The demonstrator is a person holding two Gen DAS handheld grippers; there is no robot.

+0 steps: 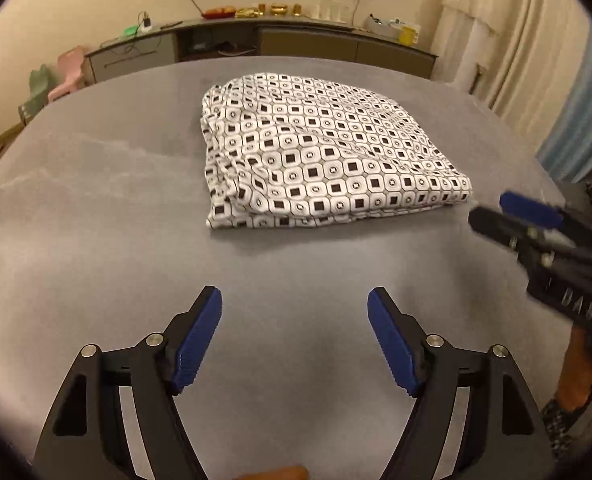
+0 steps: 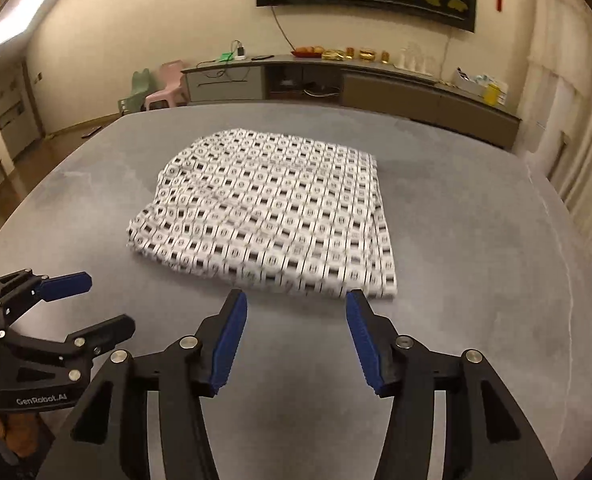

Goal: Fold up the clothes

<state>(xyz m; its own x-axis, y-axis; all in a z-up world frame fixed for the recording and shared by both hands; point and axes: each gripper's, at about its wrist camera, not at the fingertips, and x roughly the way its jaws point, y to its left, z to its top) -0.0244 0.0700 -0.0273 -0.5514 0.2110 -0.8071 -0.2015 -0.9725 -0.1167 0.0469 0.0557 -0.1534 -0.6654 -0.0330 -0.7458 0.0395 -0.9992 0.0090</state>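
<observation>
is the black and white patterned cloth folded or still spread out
Folded: the black-and-white patterned cloth lies as a compact stacked bundle on the grey table, with layered edges showing along its near side.

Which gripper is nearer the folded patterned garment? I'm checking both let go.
Right. The right gripper is open, fingers just short of the garment. The left gripper is open, farther back over bare table.

A grey table (image 2: 476, 240) is spread below the grippers; beyond it, a long sideboard (image 2: 376, 88) is set, two plastic chairs (image 2: 155, 88) at its left end.
</observation>
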